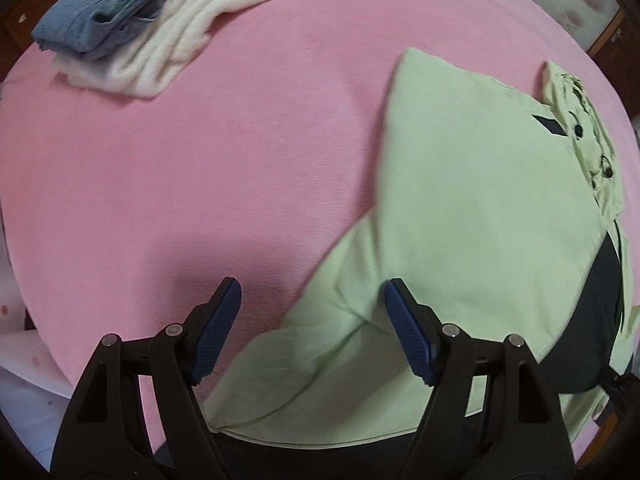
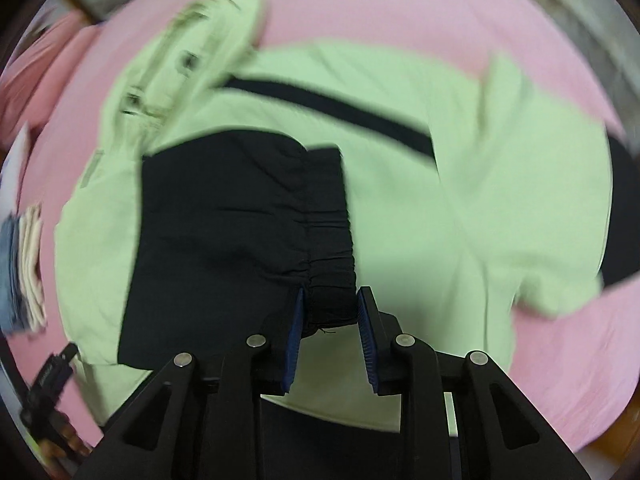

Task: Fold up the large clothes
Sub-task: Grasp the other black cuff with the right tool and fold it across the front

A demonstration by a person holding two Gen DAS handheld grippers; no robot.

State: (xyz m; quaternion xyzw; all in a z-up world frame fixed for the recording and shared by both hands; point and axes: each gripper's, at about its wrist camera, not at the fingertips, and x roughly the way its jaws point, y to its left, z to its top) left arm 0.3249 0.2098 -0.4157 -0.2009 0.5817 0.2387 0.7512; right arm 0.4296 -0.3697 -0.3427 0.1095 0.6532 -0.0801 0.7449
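Right wrist view: my right gripper (image 2: 330, 300) pinched the black gathered cuff (image 2: 328, 280) at lower centre, the pale-green garment (image 2: 460, 200) stretching toward upper right; my left gripper (image 1: 312, 292) stood wide, empty.

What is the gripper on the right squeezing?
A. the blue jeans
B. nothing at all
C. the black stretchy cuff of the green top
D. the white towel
C: the right gripper has its blue pads closed on the bunched black cuff of the green top.
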